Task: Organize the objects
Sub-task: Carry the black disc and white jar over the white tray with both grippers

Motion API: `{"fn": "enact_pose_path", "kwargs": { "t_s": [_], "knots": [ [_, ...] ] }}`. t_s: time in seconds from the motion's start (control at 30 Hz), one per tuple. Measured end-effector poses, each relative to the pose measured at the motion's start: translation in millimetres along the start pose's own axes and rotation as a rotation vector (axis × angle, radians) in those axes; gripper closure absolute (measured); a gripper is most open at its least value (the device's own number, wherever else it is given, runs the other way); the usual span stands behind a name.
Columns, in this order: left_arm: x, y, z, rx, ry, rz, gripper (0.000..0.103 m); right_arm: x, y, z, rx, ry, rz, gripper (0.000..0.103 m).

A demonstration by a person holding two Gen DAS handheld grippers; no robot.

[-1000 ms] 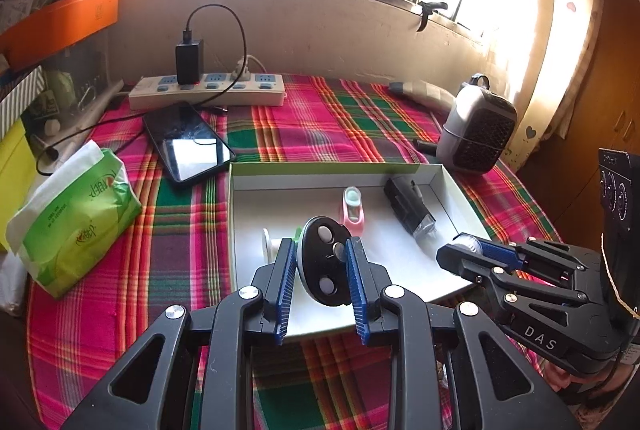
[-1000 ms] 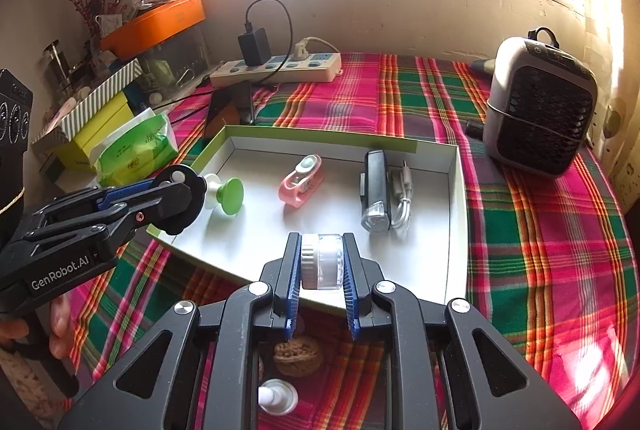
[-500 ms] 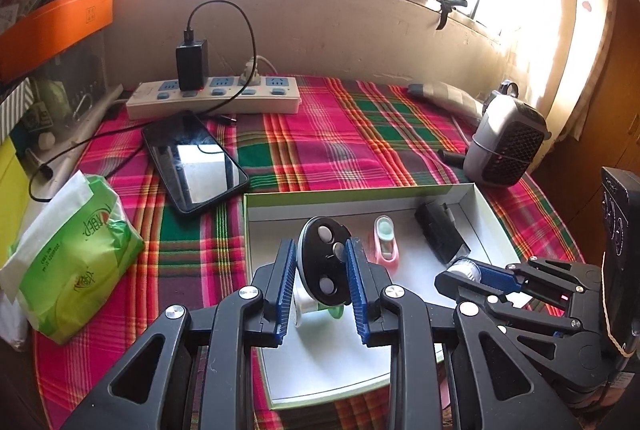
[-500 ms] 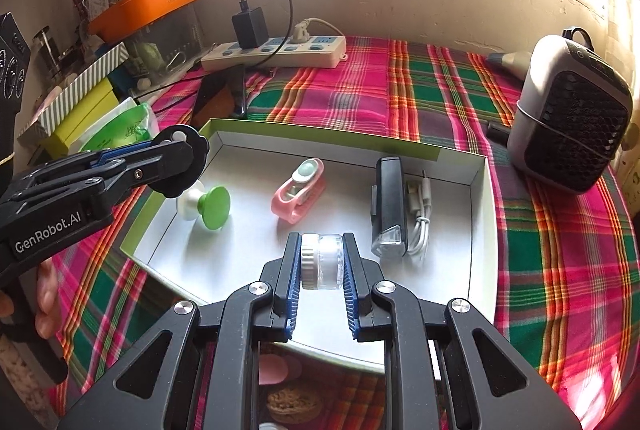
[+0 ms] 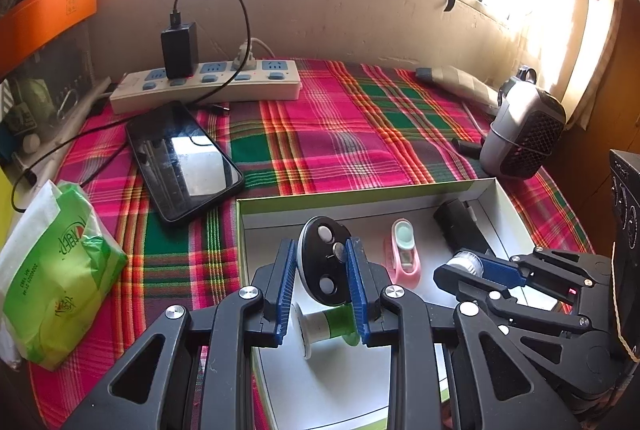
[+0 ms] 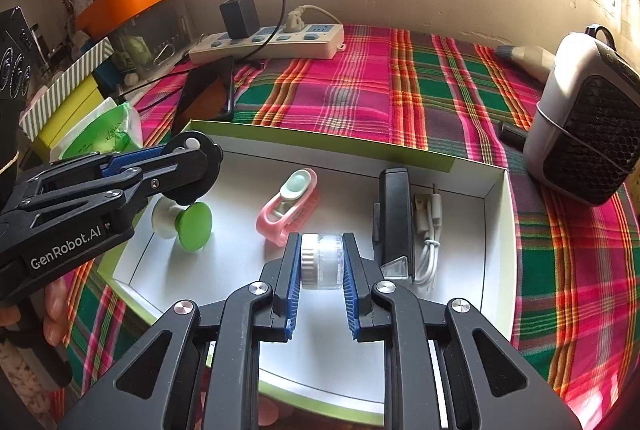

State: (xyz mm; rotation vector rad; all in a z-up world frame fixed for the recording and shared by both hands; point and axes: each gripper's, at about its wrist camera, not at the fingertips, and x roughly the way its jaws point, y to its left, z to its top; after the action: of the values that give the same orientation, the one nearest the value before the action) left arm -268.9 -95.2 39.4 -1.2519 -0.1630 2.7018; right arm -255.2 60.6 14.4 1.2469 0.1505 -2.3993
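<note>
A white shallow box with a green rim (image 5: 360, 192) (image 6: 320, 140) lies on the plaid cloth. My left gripper (image 5: 322, 270) (image 6: 192, 166) is shut on a black oval disc (image 5: 324, 264) with round studs, held over the box's left part, above a green and white spool (image 5: 328, 324) (image 6: 184, 220). My right gripper (image 6: 322, 262) (image 5: 460, 266) is shut on a small clear round jar (image 6: 322, 260) with a silver ring, over the box's middle. In the box lie a pink clip (image 6: 288, 206) (image 5: 404, 254) and a black light with a cable (image 6: 394, 222) (image 5: 460, 230).
A phone (image 5: 182, 158) lies left of the box, a power strip (image 5: 208, 84) (image 6: 268, 42) with a charger behind it. A green tissue pack (image 5: 56, 270) sits at the left. A grey heater (image 5: 522, 136) (image 6: 584, 134) stands at the right.
Both grippers have moved forward over the box with their objects still held. The box and its contents now sit closer beneath them.
</note>
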Motion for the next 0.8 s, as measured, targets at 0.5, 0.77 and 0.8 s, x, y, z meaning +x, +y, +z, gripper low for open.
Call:
{"fn": "enact_pose_path", "kwargs": {
  "t_s": [0.5, 0.77, 0.8],
  "knots": [
    [22.0, 4.2, 0.3, 0.000, 0.040, 0.006, 0.079, 15.4, 1.8, 5.2, -0.015, 0.016, -0.018, 0.083],
    [25.6, 1.7, 0.6, 0.007, 0.046, 0.000, 0.079, 18.1, 3.0, 7.0, -0.030, 0.010, -0.028, 0.083],
    [26.0, 1.4, 0.6, 0.009, 0.046, 0.001, 0.079, 18.2, 3.0, 7.0, -0.030, 0.010, -0.028, 0.083]
  ]
}}
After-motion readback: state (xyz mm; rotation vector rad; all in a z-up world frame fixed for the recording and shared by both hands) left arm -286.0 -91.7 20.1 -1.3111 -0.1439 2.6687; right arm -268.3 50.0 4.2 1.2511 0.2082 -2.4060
